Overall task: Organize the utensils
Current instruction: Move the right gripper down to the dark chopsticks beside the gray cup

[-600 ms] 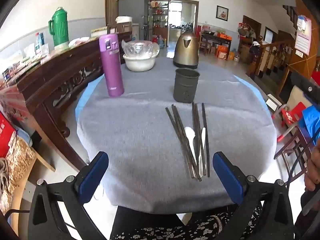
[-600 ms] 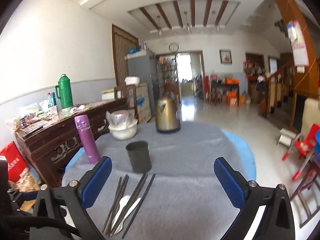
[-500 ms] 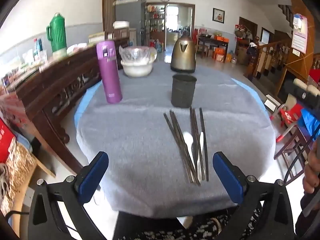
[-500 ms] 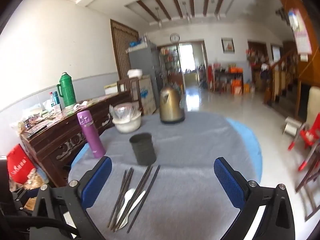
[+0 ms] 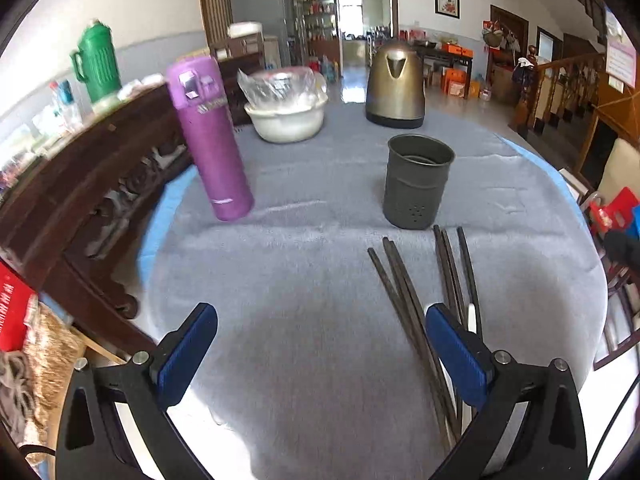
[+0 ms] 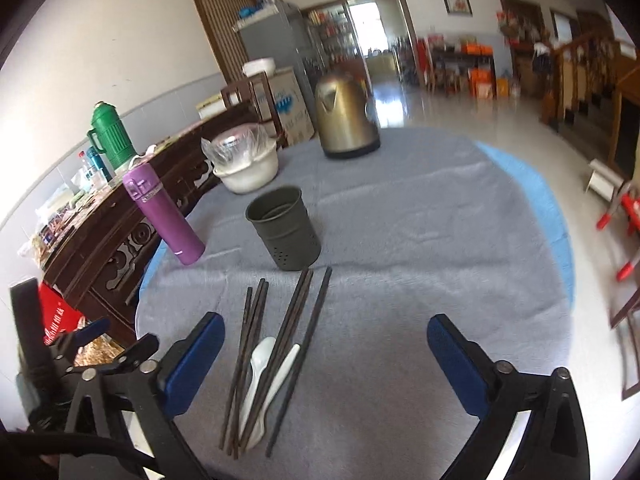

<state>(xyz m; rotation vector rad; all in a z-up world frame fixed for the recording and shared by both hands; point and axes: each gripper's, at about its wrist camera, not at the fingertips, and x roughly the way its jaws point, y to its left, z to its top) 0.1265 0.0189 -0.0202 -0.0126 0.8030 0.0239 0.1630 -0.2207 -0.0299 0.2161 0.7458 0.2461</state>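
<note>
Both grippers, left (image 5: 320,350) and right (image 6: 324,360), gape empty. The chopsticks (image 6: 280,356) overlap the spoons (image 6: 260,376); a careless pinch could scatter them or tip the holder (image 6: 284,232).

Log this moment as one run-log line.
phase: approach | left gripper: open, empty | right gripper: open, empty | chopsticks and white spoons: lying on grey cloth | utensil holder: upright, empty

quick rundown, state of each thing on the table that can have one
left gripper: open, holding nothing
right gripper: open, holding nothing
utensil holder: upright, looks empty
chopsticks: lying loose on the cloth
white spoons: lying among the chopsticks
purple flask: upright, lid shut
kettle: upright, lid shut
white bowl: plastic-covered
</note>
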